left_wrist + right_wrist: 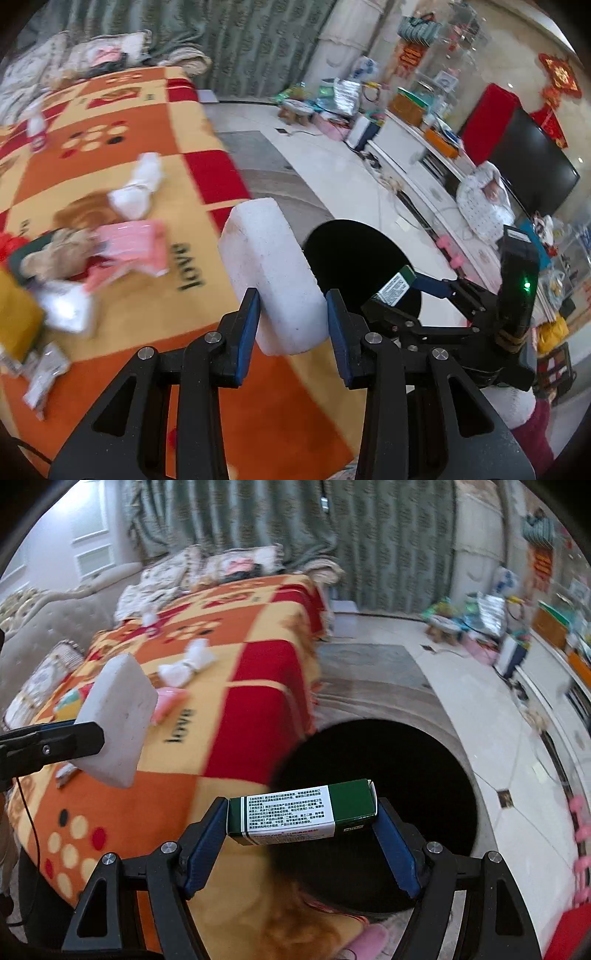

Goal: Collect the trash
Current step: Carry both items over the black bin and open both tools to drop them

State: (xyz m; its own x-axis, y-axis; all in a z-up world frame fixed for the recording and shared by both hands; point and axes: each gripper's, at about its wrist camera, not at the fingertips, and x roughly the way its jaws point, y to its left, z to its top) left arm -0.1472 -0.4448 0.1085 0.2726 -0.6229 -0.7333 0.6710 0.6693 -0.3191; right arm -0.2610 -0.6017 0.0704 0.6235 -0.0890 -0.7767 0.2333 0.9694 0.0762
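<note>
left hand-held gripper [291,317]: clamped on white foam block [273,273], pads on its near end; block juts forward. Light, crumbly – gentle squeeze.
right hand-held gripper [301,821]: clamped endwise on green carton [301,812]. Light, stiff, crushable.
black bin [388,760]: just beyond the carton, mouth open.
bed blanket [147,177]: farther left, more scraps remain – tissue wad [136,188], pink wrapper [129,243].
</note>
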